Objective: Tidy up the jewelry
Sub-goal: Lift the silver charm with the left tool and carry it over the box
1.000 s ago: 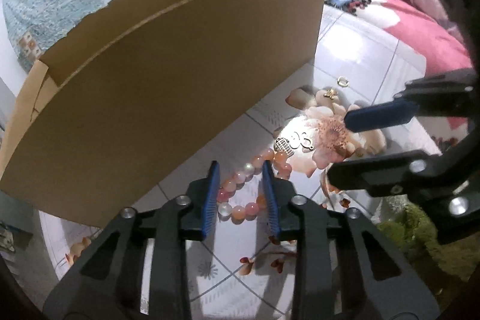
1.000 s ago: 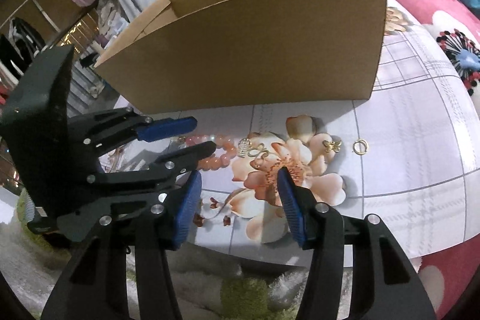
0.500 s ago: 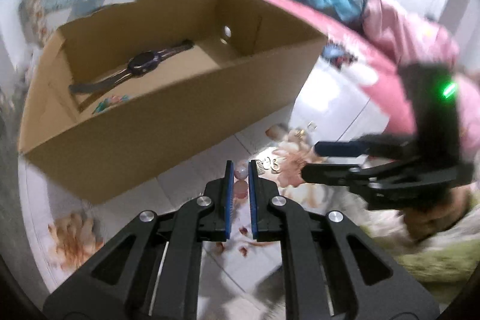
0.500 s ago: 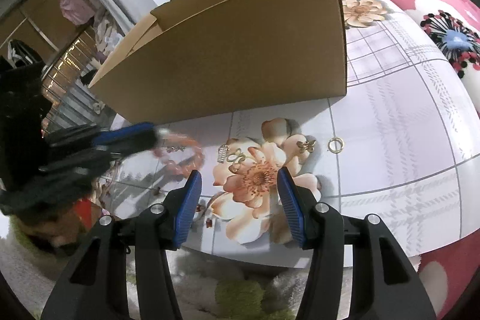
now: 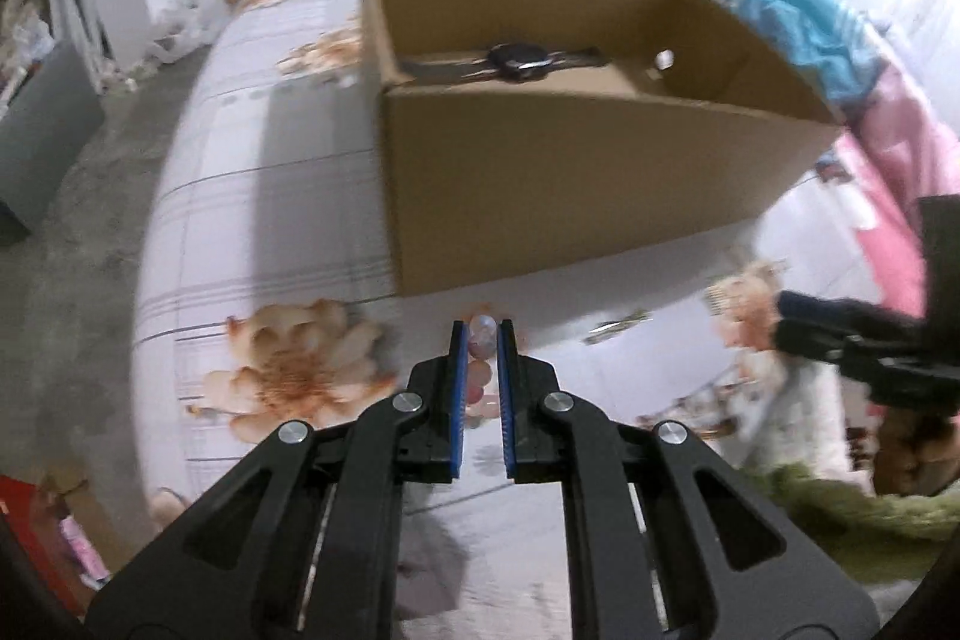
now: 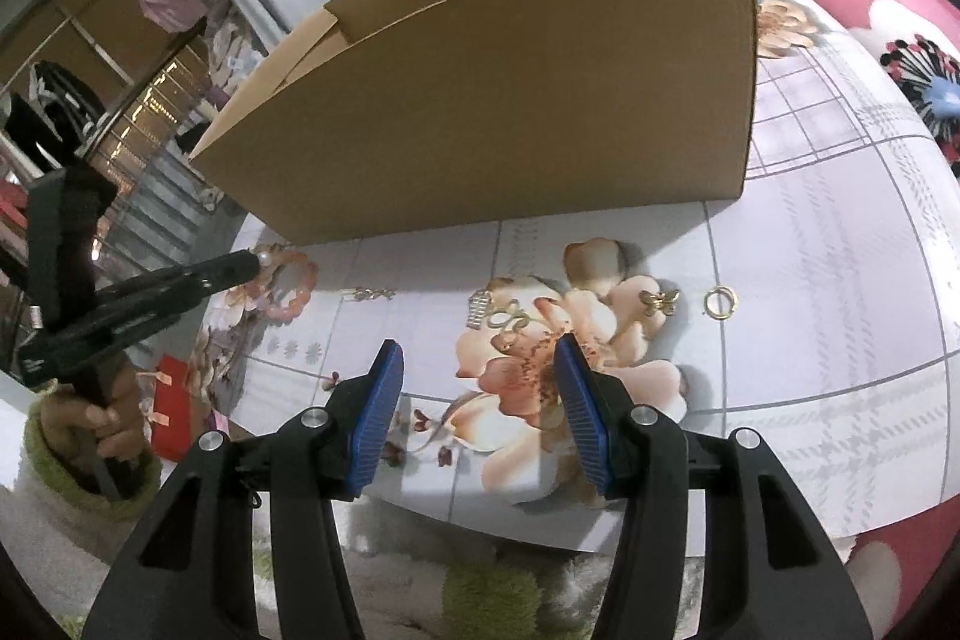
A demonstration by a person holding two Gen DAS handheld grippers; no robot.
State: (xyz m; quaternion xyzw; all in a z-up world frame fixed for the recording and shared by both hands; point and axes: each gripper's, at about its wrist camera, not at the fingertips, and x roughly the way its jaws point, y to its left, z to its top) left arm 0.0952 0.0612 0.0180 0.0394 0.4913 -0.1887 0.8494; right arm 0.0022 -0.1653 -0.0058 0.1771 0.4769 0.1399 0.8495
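My left gripper (image 5: 482, 334) is shut on a pink and white bead bracelet (image 5: 481, 340), held above the table left of the cardboard box (image 5: 576, 196); in the right wrist view the bracelet (image 6: 288, 283) hangs from the left gripper (image 6: 255, 265). A dark wristwatch (image 5: 516, 60) lies inside the box. My right gripper (image 6: 477, 364) is open and empty above the table's front edge. Before it lie a silver charm (image 6: 477, 310), a gold swirl piece (image 6: 510, 319), a gold butterfly (image 6: 659, 301), a gold ring (image 6: 719, 303) and a thin gold chain (image 6: 369, 293).
The box (image 6: 510, 118) stands at the back of the floral-print table (image 6: 840, 280). A bed with pink and blue bedding (image 5: 798, 22) lies behind. A grey cabinet (image 5: 42, 130) stands on the floor at left. A red item (image 6: 174, 388) lies below the table.
My left gripper closed on the bracelet, lifted it off the table and swung left toward the box's left end. The right gripper stayed open, almost still.
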